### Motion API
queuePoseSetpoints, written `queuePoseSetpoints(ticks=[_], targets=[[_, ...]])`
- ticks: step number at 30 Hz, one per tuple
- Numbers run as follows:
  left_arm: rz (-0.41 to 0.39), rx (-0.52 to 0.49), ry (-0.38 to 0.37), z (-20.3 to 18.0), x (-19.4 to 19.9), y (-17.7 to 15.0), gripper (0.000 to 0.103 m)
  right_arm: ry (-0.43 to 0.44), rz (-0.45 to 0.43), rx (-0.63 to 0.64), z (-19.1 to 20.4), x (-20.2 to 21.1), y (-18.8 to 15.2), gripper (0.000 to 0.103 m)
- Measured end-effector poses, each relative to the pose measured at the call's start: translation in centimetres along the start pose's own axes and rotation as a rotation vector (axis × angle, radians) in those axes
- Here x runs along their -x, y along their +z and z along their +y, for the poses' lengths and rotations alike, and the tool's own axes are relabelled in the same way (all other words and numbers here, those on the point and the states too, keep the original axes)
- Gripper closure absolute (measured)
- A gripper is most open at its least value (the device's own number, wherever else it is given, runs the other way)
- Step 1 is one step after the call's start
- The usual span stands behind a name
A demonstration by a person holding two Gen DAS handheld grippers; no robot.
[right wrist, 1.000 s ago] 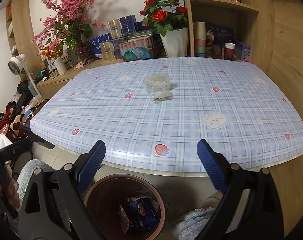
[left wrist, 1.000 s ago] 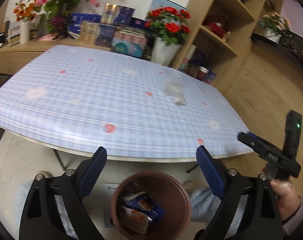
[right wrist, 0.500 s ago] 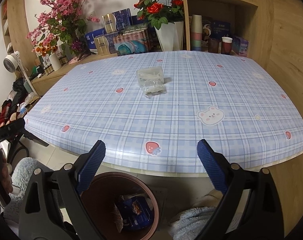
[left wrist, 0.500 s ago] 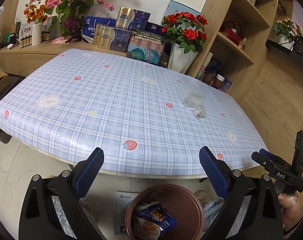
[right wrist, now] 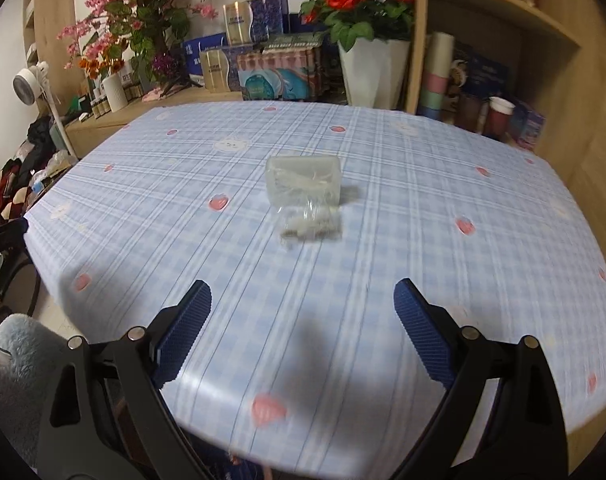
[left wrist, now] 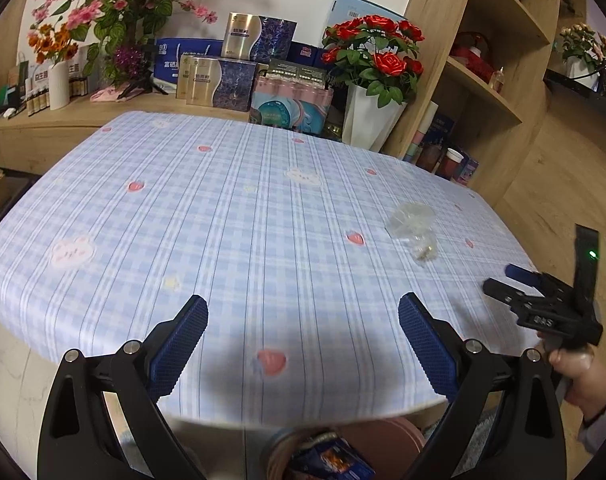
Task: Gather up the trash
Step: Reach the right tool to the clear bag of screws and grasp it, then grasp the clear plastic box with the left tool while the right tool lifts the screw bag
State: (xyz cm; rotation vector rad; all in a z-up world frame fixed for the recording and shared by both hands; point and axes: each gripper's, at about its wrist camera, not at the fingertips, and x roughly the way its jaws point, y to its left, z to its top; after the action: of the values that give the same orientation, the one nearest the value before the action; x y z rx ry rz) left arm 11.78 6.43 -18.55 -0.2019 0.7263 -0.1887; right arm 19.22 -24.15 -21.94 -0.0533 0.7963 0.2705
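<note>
A clear plastic box (right wrist: pixel 303 179) with a crumpled clear wrapper (right wrist: pixel 309 224) in front of it lies mid-table on the blue checked cloth (right wrist: pixel 383 240). My right gripper (right wrist: pixel 302 334) is open over the near part of the table, straight in line with that trash and well short of it. In the left wrist view the same clear plastic trash (left wrist: pixel 413 226) lies far right, and my left gripper (left wrist: pixel 303 338) is open and empty above the table's front edge. A brown bin (left wrist: pixel 379 442) with snack packets (left wrist: pixel 331 460) stands on the floor below.
The right gripper (left wrist: pixel 523 298) and a person's hand (left wrist: pixel 575 372) show at the right of the left wrist view. Behind the table are a white vase of red roses (right wrist: pixel 373 68), boxes (left wrist: pixel 223 78), pink flowers (left wrist: pixel 115 8) and wooden shelves (left wrist: pixel 491 92).
Both grippers have risen and moved forward over the table. The bin has slid almost out of view below. The clear trash now looks closer to the right gripper.
</note>
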Motion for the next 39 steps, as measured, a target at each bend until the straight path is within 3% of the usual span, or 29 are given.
queuePoseSetpoints(ticks=[9, 13, 17, 21, 30, 36, 39], targets=[[0.010, -0.049, 0.003, -0.2, -4.8, 3.4, 0.009, 0.041, 0.125, -0.040, -0.7, -8.3, 4.8, 0.019], [0.024, -0.075, -0.008, -0.5, -6.8, 4.3, 0.009, 0.041, 0.173, -0.033, -0.4, -10.9, 5.8, 0.028], [0.039, -0.106, -0.030, -1.4, -8.5, 5.0, 0.009, 0.051, 0.215, 0.002, -0.1, -11.8, 5.7, 0.048], [0.055, -0.160, -0.071, -3.2, -10.2, 5.6, 0.009, 0.069, 0.195, 0.004, -0.5, -10.5, 5.3, 0.056], [0.124, -0.398, -0.284, -10.8, -17.2, 8.2, 0.009, 0.049, 0.095, -0.168, -5.9, -6.4, 4.2, 0.059], [0.190, -0.565, -0.293, -15.5, -22.5, 8.9, 0.010, 0.030, 0.078, -0.248, -9.1, -4.9, 3.0, 0.059], [0.240, -0.594, -0.271, -16.5, -24.6, 8.6, 0.016, 0.027, 0.066, -0.270, -9.9, -4.2, 2.5, 0.059]])
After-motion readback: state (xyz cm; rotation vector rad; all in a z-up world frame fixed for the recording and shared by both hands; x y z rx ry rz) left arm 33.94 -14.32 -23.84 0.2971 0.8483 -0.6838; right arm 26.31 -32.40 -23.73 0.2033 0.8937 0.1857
